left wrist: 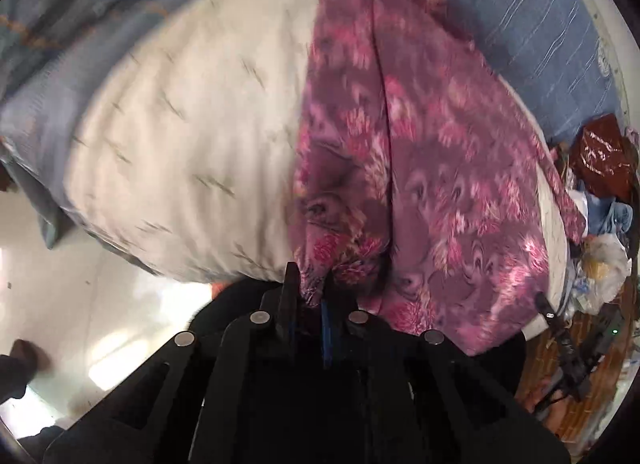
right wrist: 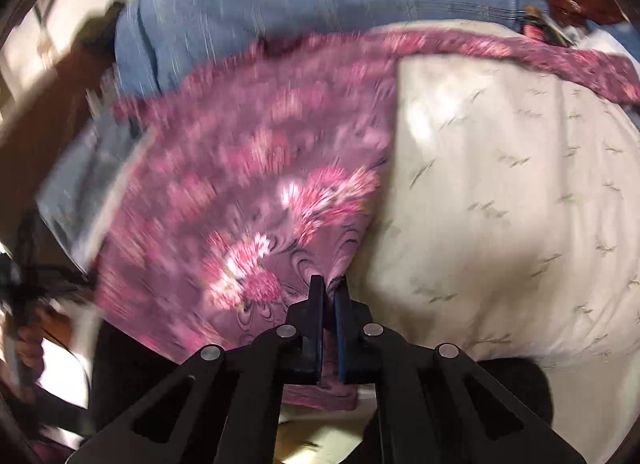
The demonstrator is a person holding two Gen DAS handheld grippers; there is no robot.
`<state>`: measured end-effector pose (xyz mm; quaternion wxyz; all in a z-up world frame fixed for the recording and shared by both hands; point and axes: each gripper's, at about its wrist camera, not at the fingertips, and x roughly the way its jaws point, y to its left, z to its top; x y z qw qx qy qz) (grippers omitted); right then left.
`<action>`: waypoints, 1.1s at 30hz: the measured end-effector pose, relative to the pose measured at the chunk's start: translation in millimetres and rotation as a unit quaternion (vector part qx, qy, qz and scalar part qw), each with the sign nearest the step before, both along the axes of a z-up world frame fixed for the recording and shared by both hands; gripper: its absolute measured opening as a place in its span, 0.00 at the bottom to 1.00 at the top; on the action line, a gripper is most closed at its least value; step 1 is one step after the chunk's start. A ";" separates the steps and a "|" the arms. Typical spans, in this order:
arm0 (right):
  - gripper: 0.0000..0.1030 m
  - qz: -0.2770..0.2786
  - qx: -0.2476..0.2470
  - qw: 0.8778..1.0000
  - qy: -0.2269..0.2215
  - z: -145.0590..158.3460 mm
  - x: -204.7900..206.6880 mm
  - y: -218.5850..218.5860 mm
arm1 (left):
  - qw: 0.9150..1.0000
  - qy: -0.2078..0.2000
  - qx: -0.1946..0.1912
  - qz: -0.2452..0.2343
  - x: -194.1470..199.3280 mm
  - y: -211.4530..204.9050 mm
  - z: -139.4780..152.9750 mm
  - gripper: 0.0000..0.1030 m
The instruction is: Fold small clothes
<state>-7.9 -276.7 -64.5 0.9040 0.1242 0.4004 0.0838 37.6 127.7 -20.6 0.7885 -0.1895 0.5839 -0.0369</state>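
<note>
A purple garment with pink flower print (left wrist: 432, 167) lies spread over a cream patterned bed cover (left wrist: 192, 135). My left gripper (left wrist: 310, 284) is shut on a bunched edge of the garment at its near end. In the right wrist view the same garment (right wrist: 248, 191) lies to the left of the cream cover (right wrist: 500, 203). My right gripper (right wrist: 329, 284) is shut on another edge of the garment, with cloth pinched between its fingers. Both views are blurred by motion.
A blue striped sheet (left wrist: 528, 23) lies beyond the garment. A grey-blue blanket (left wrist: 60, 47) sits at the far left. A dark red bag (left wrist: 600, 155) and plastic bags (left wrist: 600, 264) clutter the right side. Pale floor (left wrist: 80, 304) shows at lower left.
</note>
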 end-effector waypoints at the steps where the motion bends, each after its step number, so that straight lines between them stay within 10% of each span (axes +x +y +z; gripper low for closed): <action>1: 0.03 -0.014 0.013 1.000 -0.017 13.6 -6.8 -14.0 | 1.000 -0.017 0.005 0.006 -4.1 8.9 12.0 0.06; 5: 0.03 -0.060 0.006 0.998 -0.037 30.3 -14.4 -54.1 | 1.000 -0.006 0.003 0.030 -8.4 33.4 14.3 0.06; 11: 0.05 -0.032 0.009 0.996 0.081 -29.4 5.1 -39.1 | 0.994 0.095 0.011 0.056 -11.9 48.6 -40.1 0.08; 15: 0.12 -0.056 0.030 0.997 0.042 -2.2 5.8 -54.7 | 0.998 0.040 0.033 0.037 -9.1 65.4 -27.0 0.13; 19: 0.29 -0.086 0.065 0.994 -0.016 34.8 48.3 -79.6 | 0.997 -0.042 0.056 0.013 28.7 41.8 14.1 0.61; 28: 0.29 -0.083 0.078 0.993 0.029 5.9 205.9 -62.3 | 0.988 -0.054 0.110 -0.090 141.4 -80.9 10.6 0.61; 30: 0.04 -0.055 0.077 0.996 0.007 9.1 212.0 -52.8 | 0.988 -0.050 0.110 -0.100 150.9 -93.5 7.4 0.61; 33: 0.03 -0.009 0.010 1.000 -0.001 24.7 220.5 -34.2 | 0.987 -0.054 0.111 -0.106 166.7 -105.6 1.4 0.61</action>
